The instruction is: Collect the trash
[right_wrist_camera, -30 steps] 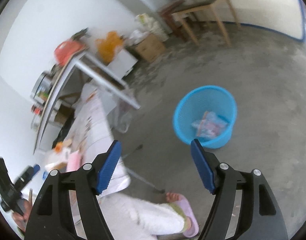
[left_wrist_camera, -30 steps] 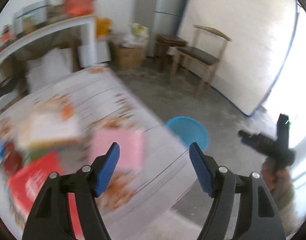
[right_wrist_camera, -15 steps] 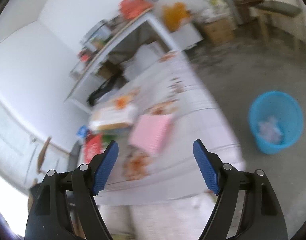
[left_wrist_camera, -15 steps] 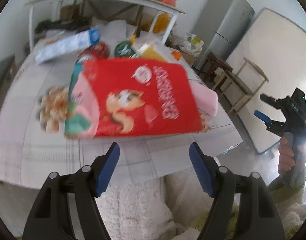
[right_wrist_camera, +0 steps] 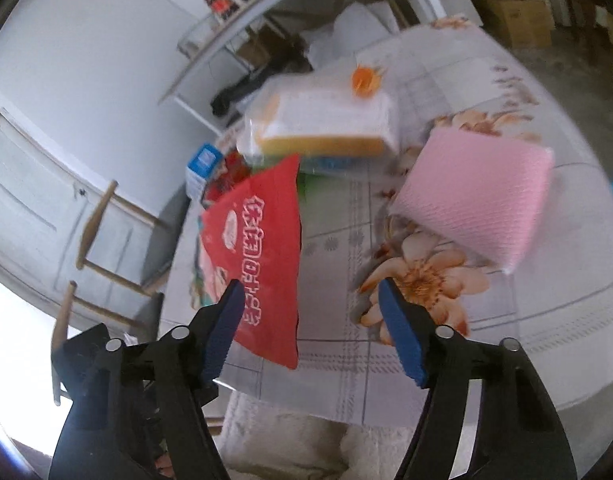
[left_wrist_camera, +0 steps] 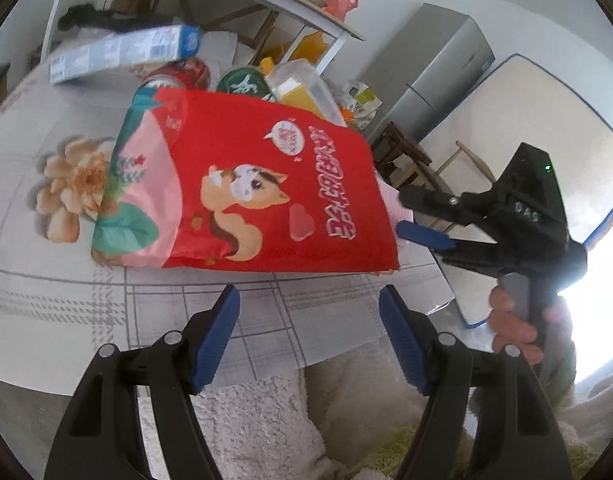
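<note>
Hovering over the near table (left_wrist_camera: 46, 312) edge, the left gripper (left_wrist_camera: 308, 336) is held wide open and empty. Just ahead, a red bag (left_wrist_camera: 266, 192) is laid flat. The right gripper (right_wrist_camera: 308, 320), its jaws just narrowed yet apart, is empty; the bag (right_wrist_camera: 262, 248) lies ahead-left, a pink pack (right_wrist_camera: 474, 200) ahead-right, cartons beyond.

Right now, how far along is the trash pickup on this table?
Done: nothing that shows here. In hand: nothing; the left tool is open before the red snack bag, and the right tool, jaws just closing a little, is empty. Left: red bag, pink pack, blue-and-white box, cans.
</note>
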`<state>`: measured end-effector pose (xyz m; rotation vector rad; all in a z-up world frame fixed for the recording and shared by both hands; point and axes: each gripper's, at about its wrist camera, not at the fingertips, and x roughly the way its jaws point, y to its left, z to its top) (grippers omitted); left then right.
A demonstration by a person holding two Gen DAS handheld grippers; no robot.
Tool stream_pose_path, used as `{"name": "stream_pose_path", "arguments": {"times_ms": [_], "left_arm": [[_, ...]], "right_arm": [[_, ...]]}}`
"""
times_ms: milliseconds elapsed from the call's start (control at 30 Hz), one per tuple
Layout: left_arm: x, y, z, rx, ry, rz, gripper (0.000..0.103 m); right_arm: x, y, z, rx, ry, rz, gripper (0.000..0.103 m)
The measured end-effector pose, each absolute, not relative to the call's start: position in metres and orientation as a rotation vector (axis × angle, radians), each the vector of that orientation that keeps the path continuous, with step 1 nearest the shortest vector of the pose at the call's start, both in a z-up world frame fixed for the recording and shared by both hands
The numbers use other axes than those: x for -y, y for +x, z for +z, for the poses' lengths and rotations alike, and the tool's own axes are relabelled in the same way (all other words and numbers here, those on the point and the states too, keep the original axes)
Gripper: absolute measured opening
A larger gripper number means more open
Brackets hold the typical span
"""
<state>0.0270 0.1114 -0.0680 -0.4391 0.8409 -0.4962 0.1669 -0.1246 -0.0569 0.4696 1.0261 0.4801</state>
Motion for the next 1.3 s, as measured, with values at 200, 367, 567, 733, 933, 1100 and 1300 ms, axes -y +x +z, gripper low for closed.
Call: {"name": "stream_pose_path", "arguments": {"times_ms": [200, 367, 567, 733, 933, 1100, 1300], "left_arm": [[-0.121, 0.031, -0.080, -0.855, -0.519, -0.510, 0.067], [-0.125, 0.030, -0.084, -0.845, -0.571, -0.533, 0.064], [-0.134, 0.027, -0.087, -0.820, -0.664, -0.580, 0.063], [-0.142, 0.026, -0.089, -0.817, -0.763, -0.614, 0.063], [-0.155, 0.029, -0.089, -0.806, -0.866, -0.624, 0.063], [-0.165, 0.030, -0.092, -0.790, -0.956, -0.627, 0.062], [-0.171, 0.029, -0.093, -0.779, -1.021, -0.619, 0.058]], "right_arm": [[0.114, 0.173, -0.072, -1.105, 0.511, 0.524, 0.034], [0.117, 0.173, -0.077, -1.149, 0.597, 0.576, 0.012], [0.124, 0.167, -0.084, -1.199, 0.755, 0.648, 0.002], [0.129, 0.162, -0.097, -1.258, 0.910, 0.705, 0.001], [0.139, 0.148, -0.107, -1.319, 1.049, 0.757, 0.000], [0.139, 0.136, -0.120, -1.372, 1.132, 0.784, 0.000], [0.143, 0.117, -0.131, -1.419, 1.178, 0.817, 0.000]]}}
